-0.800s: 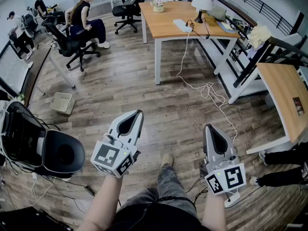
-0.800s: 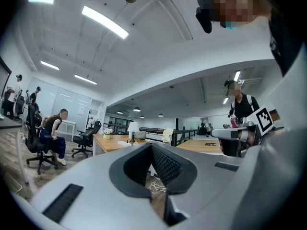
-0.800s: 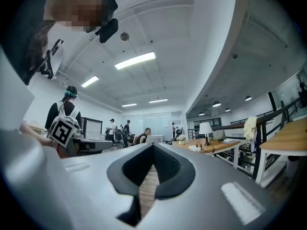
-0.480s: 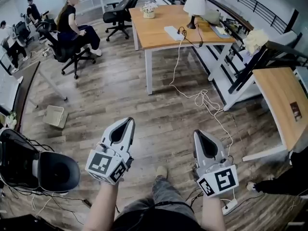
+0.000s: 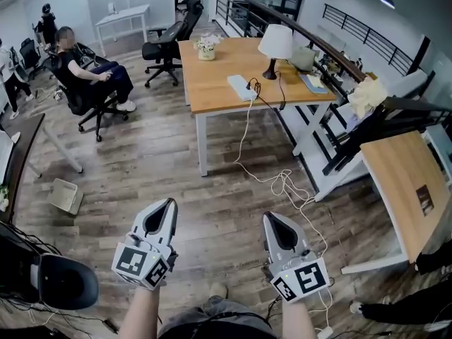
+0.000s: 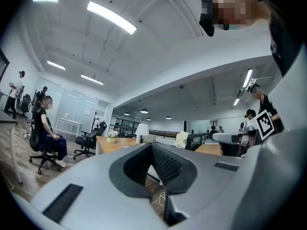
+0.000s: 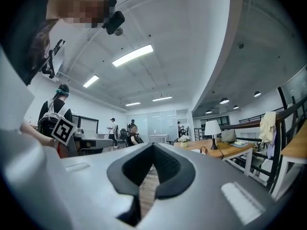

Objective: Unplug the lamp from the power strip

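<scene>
Lying far off, power strip (image 5: 241,88) sockets indistinct beside lamp (image 5: 275,43).

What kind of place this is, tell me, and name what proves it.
Probably an open-plan office: a wooden desk with a lamp and power strip, rolling office chairs, and a person seated on one nearby.

Wood floor (image 5: 141,168) is lying open ahead to the table (image 5: 212,83). A white cable (image 5: 282,182) is trailing loose across the boards at right, and a dark rack (image 5: 413,106) is crowding that side. The tabletop left of the power strip (image 5: 240,87) is sitting bare.
</scene>
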